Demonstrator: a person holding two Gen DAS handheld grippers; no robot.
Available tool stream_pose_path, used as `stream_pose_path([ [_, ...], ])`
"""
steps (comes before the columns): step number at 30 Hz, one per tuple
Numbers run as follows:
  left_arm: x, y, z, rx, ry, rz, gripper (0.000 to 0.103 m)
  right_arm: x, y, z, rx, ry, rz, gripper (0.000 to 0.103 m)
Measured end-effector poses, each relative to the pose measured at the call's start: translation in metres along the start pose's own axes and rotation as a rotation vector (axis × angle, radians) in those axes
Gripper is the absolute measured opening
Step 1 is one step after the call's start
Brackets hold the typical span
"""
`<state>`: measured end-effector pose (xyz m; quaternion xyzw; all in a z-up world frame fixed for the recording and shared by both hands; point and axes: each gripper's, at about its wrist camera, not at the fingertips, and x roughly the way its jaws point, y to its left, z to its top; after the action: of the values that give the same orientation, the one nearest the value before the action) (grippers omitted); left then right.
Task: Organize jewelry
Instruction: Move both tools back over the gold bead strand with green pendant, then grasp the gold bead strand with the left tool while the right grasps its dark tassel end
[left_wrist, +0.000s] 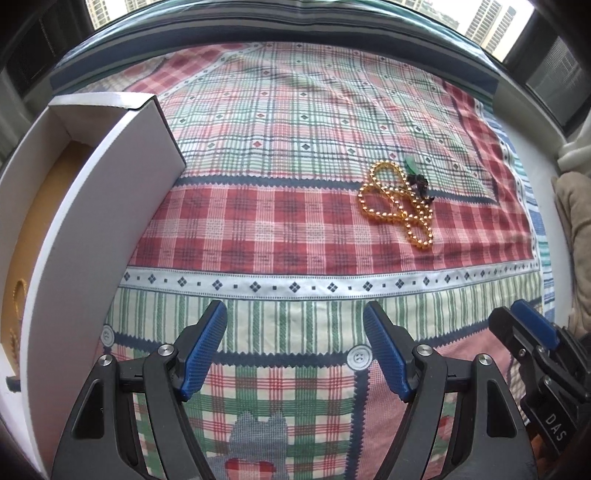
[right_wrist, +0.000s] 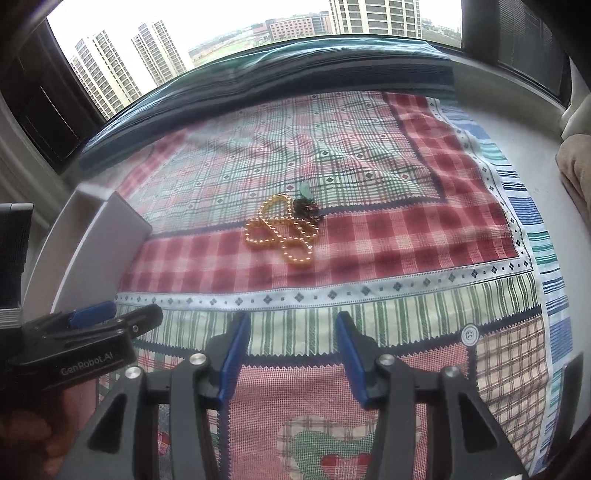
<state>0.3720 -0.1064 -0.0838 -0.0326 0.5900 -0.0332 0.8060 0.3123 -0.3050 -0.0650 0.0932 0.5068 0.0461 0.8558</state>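
A gold bead necklace (left_wrist: 397, 205) lies coiled on the plaid cloth, with a dark beaded piece (left_wrist: 418, 183) and a small green pendant (left_wrist: 410, 163) touching its far side. The same necklace (right_wrist: 282, 234) shows in the right wrist view. My left gripper (left_wrist: 295, 325) hovers open and empty over the cloth, short of the jewelry. My right gripper (right_wrist: 293, 339) is also open with nothing between its blue pads, near the cloth's striped band. A white box (left_wrist: 92, 206) with a tan floor stands at the left; a gold chain (left_wrist: 16, 295) lies inside it.
The patchwork cloth (left_wrist: 295, 110) covers a window ledge with glass and dark frames behind. A beige cushion (left_wrist: 576, 236) sits at the right edge. In each view the other gripper shows at the side: right gripper (left_wrist: 524, 332), left gripper (right_wrist: 99, 314).
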Motion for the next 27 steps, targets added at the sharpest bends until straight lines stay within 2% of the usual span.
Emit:
stream_pose_path([
  [6, 0.032, -0.007, 0.04, -0.048, 0.008, -0.069, 0.078, 0.023, -0.021, 0.021, 0.023, -0.002, 0.02, 0.048],
  [13, 0.067, -0.046, 0.074, 0.059, 0.008, -0.099, 0.078, 0.061, -0.022, 0.062, -0.024, -0.01, 0.073, 0.048],
  [16, 0.076, -0.062, 0.08, 0.1, 0.003, -0.131, 0.077, 0.072, -0.029, 0.075, 0.01, -0.006, 0.086, 0.048],
  [18, 0.082, -0.07, 0.083, 0.122, -0.01, -0.12, 0.077, 0.071, -0.037, 0.08, 0.047, -0.015, 0.086, 0.048],
  [21, 0.095, -0.077, 0.088, 0.132, -0.009, -0.066, 0.077, 0.068, -0.045, 0.081, 0.068, -0.022, 0.078, 0.048],
  [23, 0.104, -0.076, 0.088, 0.119, 0.003, -0.051, 0.077, 0.068, -0.047, 0.082, 0.056, -0.024, 0.071, 0.048],
  [27, 0.108, -0.088, 0.085, 0.186, -0.051, 0.006, 0.077, 0.076, -0.044, 0.089, 0.005, -0.015, 0.073, 0.048],
])
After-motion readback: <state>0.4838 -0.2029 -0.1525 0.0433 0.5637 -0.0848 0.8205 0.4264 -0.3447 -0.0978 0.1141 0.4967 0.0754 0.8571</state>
